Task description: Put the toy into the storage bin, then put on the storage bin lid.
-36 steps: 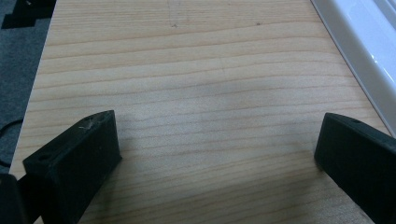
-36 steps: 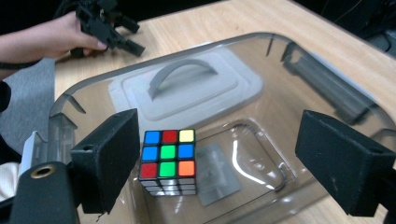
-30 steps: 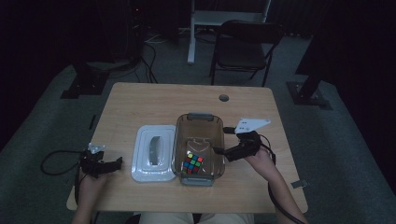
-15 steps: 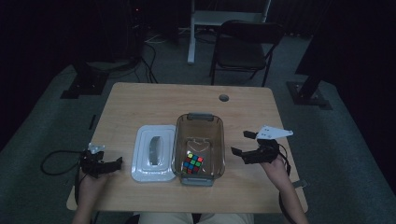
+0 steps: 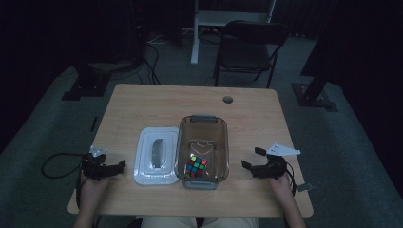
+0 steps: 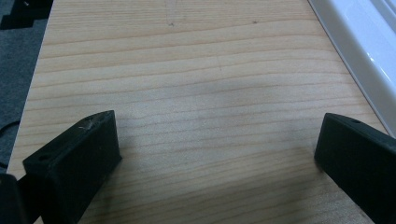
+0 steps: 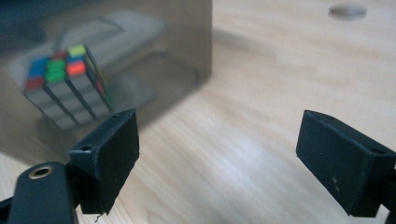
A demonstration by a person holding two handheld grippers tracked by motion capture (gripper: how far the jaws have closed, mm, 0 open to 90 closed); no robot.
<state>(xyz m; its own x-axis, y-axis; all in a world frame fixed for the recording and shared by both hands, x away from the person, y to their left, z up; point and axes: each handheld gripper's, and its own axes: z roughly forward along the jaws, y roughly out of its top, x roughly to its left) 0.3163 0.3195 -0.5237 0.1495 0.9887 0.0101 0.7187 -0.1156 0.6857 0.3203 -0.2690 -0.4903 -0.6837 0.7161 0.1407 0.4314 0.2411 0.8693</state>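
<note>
The right gripper has pulled back from over the clear bin and now rests on the table, jaws spread wide and empty. The puzzle cube lies inside the bin, just beyond its left fingertip, so the drop looks done. The left gripper sits spread and empty beside the white lid, probably next.

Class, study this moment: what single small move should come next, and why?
Probably the left tongs reach for the white rectangular plastic lid: the colourful puzzle cube lies inside the open clear plastic container, and both tongs are open and empty.
</note>
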